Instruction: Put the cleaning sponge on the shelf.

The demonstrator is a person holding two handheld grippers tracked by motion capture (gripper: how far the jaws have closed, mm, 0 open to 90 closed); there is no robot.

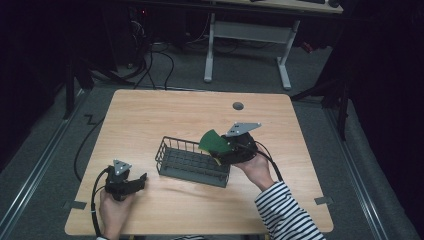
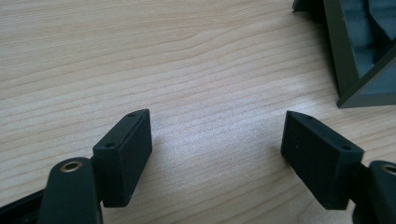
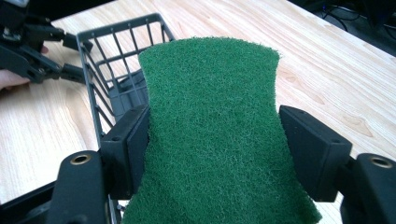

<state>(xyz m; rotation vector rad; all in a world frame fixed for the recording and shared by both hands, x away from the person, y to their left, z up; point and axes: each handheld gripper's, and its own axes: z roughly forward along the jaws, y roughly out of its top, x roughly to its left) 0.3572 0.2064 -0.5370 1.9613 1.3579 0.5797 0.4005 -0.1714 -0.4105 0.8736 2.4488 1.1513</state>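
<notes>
Green scouring pad (image 3: 212, 135) pinched in right gripper (image 3: 215, 140) over wire basket (image 1: 192, 162) — left gripper (image 2: 217, 154) agape, empty.

One green scouring pad (image 3: 212, 126), one dark wire basket (image 1: 192, 161) at centre frame, two handheld grippers, one wooden table (image 1: 150, 115).
</notes>
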